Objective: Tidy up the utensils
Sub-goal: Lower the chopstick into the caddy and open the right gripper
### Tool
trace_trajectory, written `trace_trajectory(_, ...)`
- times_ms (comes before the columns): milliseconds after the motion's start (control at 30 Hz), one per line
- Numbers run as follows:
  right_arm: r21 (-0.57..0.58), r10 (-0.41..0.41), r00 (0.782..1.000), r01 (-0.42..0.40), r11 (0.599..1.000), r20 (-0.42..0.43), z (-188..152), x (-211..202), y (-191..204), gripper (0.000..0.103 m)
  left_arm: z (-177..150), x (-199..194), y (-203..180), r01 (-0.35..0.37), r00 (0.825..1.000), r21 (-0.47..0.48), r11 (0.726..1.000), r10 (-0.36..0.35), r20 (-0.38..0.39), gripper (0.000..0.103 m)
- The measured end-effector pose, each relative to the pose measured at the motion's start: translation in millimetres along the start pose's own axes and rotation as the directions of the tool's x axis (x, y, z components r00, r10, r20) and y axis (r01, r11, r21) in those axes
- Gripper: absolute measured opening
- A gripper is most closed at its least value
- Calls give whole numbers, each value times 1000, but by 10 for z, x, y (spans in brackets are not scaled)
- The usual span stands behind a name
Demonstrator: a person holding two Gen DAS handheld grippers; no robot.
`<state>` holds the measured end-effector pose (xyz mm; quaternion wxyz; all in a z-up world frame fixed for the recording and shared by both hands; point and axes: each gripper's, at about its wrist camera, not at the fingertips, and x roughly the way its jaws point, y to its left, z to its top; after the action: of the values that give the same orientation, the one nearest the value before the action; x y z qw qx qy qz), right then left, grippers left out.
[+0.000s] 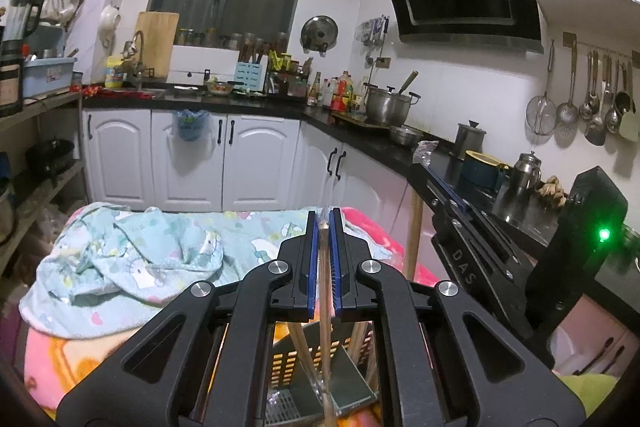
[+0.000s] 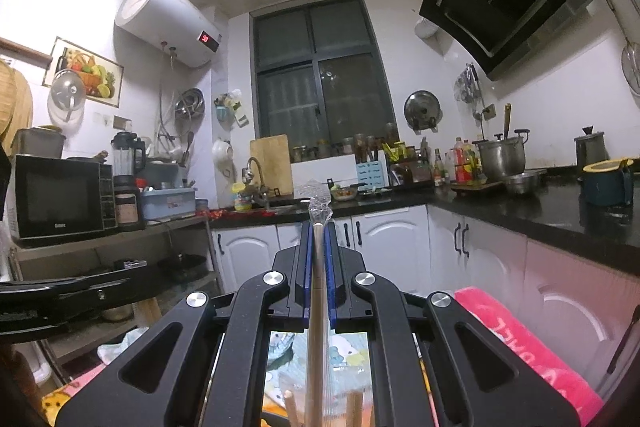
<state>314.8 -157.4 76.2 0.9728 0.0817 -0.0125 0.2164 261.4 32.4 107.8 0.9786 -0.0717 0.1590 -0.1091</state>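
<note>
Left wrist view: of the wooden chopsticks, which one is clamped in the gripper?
The plastic-wrapped wooden chopstick running up between the left gripper's blue pads. The other bare wooden chopsticks stand loose in the black slotted plastic basket below.

A slotted utensil basket (image 1: 320,359) sits directly below the left tool (image 1: 324,223), with chopsticks (image 1: 304,351) standing in it. A crumpled cloth (image 1: 132,259) lies ahead and to the left on a blanket (image 1: 60,359). Behind runs the bench (image 1: 240,105) (an L along two walls), carrying a pot (image 1: 387,105). The right tool (image 2: 319,231) stands right of the left one.
</note>
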Motion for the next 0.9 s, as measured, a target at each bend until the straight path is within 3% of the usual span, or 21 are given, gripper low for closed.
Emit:
trace_trajectory(200,20,11,1000,-10,1000,-27,-87,-8,-25,7,-60,20,58,-1,1000,-23,1000,1,-24,4)
trace_trajectory(267,24,21,999,-20,1000,-36,-99,-37,-33,13,-67,3,82,-3,1000,-30,1000,2,-26,17)
trace_trajectory(333,33,27,999,-26,999,-44,-104,-63,-49,25,-68,-14,97,-2,1000,-38,999,1,-27,23)
trace_trajectory(400,34,30,998,-28,999,-55,-106,-111,-61,25,-67,-61,108,-4,1000,-43,999,3,-22,24)
trace_trajectory(600,60,47,997,-43,997,-63,-46,-343,-130,37,-53,-269,122,-10,1000,-52,999,10,2,43)
trace_trajectory(700,57,54,995,-49,997,-87,-9,-458,-135,42,-60,-360,139,-19,1000,-56,998,19,0,55)
trace_trajectory(767,52,64,993,-59,997,-101,14,-550,-135,45,-67,-429,153,-26,1000,-68,997,25,-3,70)
trace_trajectory(900,47,85,988,-80,996,-128,59,-750,-106,54,-75,-569,171,-34,999,-88,996,34,2,84)
